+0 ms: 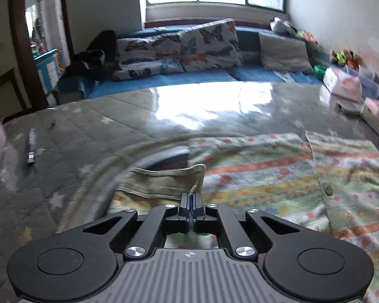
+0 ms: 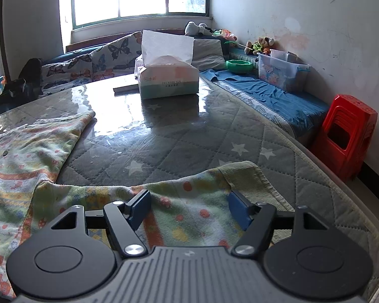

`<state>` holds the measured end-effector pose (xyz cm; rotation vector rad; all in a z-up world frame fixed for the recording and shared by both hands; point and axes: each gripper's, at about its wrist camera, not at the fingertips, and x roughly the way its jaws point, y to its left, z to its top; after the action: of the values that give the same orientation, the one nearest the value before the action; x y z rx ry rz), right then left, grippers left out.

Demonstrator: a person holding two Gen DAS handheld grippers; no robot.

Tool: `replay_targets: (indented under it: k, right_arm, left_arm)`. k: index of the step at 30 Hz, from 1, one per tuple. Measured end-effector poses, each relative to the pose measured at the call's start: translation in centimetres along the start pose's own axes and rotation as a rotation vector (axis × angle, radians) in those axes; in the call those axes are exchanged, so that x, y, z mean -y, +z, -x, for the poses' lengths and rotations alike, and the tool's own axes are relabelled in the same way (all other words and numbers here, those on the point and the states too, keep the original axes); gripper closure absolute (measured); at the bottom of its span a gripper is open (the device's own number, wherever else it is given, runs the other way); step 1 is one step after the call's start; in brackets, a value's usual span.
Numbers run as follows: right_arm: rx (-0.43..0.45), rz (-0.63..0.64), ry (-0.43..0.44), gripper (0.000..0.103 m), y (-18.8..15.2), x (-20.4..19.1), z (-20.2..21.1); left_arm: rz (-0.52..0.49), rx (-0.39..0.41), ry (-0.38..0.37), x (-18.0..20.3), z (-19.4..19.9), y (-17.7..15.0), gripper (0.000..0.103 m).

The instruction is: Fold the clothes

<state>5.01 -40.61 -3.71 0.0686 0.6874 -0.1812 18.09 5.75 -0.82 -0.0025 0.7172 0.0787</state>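
A pastel striped child's shirt with buttons lies spread on the quilted grey table cover. My left gripper is shut on the ribbed green cuff of its left sleeve, held slightly lifted. In the right wrist view the shirt lies at left, and its right sleeve runs under my right gripper, which is open just above the cloth. The sleeve's green cuff lies beside the right finger.
A tissue box stands at the table's far side. A dark pen-like thing lies at left. A red stool stands by the right wall. A bench with butterfly pillows, a plastic bin and toys runs along the walls.
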Motion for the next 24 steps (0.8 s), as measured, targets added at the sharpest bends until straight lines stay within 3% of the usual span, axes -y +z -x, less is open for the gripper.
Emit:
replay_targets:
  k: [7,12,17,24]
  right_arm:
    - [-0.003,0.003,-0.002,0.033,0.0,0.0,0.0]
    - [-0.003,0.005,-0.006,0.033,0.0,-0.1,0.1]
    - [-0.007,0.003,-0.004,0.033,-0.3,-0.3,0.7]
    - [-0.008,0.0,0.01,0.032,-0.5,-0.2,0.8]
  left_arm:
    - [0.142,0.094,0.073,-6.3,5.6,-0.5,0.102]
    - [0.242,0.133,0.154,-11.5,9.8,-2.6,0.102]
    - [0.3,0.115,0.233,-14.8,11.7,-5.6,0.103]
    - [0.363,0.061,0.269,-16.9,12.6,-9.4,0.103]
